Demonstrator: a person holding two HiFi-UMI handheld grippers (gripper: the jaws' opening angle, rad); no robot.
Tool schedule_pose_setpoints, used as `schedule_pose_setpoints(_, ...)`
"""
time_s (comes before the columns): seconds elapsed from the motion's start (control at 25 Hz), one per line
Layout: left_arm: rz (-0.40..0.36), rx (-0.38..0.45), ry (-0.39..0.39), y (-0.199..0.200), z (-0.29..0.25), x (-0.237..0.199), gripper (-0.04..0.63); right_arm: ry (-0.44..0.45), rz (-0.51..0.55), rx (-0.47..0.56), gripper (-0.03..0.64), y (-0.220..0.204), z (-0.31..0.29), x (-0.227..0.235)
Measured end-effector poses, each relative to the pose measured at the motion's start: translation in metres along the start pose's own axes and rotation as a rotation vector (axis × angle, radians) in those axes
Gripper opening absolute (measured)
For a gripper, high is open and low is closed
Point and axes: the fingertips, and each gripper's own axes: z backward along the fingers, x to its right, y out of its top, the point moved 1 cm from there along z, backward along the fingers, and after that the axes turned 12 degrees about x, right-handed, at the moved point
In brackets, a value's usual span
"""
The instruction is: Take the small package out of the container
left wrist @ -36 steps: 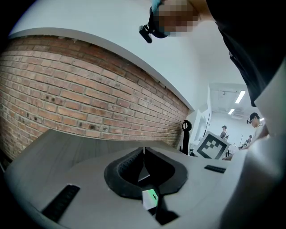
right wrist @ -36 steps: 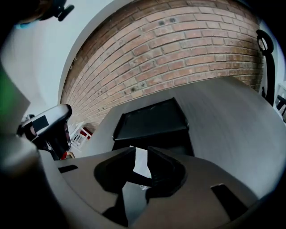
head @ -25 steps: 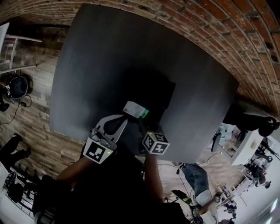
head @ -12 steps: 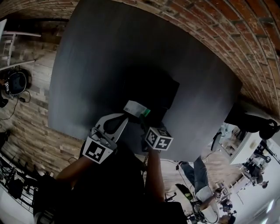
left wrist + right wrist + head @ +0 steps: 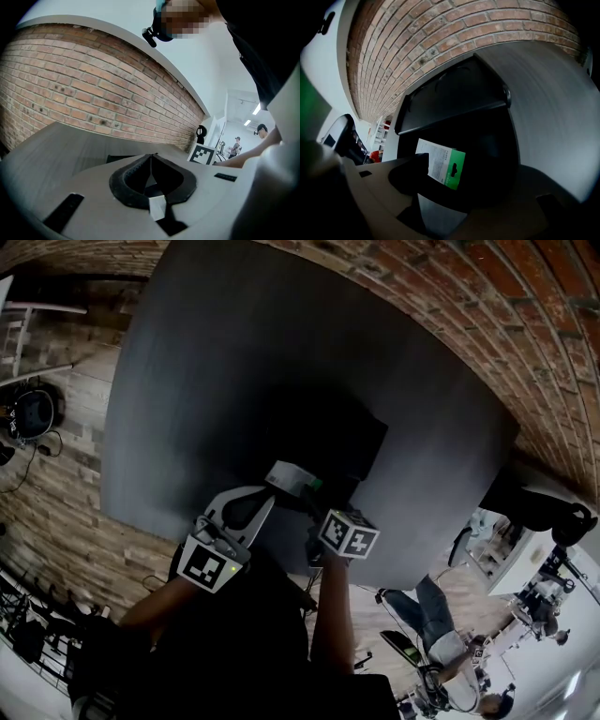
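Right gripper (image 5: 464,176) jaws have just been opening wide, small package (image 5: 440,164) loose between them in the container (image 5: 450,98). Looks light, thin, bendy: pinch across its flat faces.

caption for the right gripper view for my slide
Right hand-held gripper, its jaws just opened wide, with the white-and-green small package between them in the black container.

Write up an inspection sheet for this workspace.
surface: dark table, bare around the container.
job's things: black container open; package tilted inside it.
clutter: nothing seen.
grippers: left gripper shut, empty; right gripper open, its jaws have just been opening, package between them, not clamped.
cables: cables on the floor left of the table.
surroundings: brick wall; people at lower right.
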Motion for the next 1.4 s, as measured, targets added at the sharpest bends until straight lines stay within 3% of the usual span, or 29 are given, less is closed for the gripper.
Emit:
schedule_pose_setpoints(0.88,0.05,0.006,0.021,-0.005,0.0,-0.019,0.041,0.008,0.029,-0.132,0.281,0.0,-0.024,-0.002)
schedule_pose_setpoints(1.4,0.046,0.019,0.023,-0.003,0.007,-0.023,0.041,0.033,0.054,-0.117,0.12,-0.006,-0.017,-0.014)
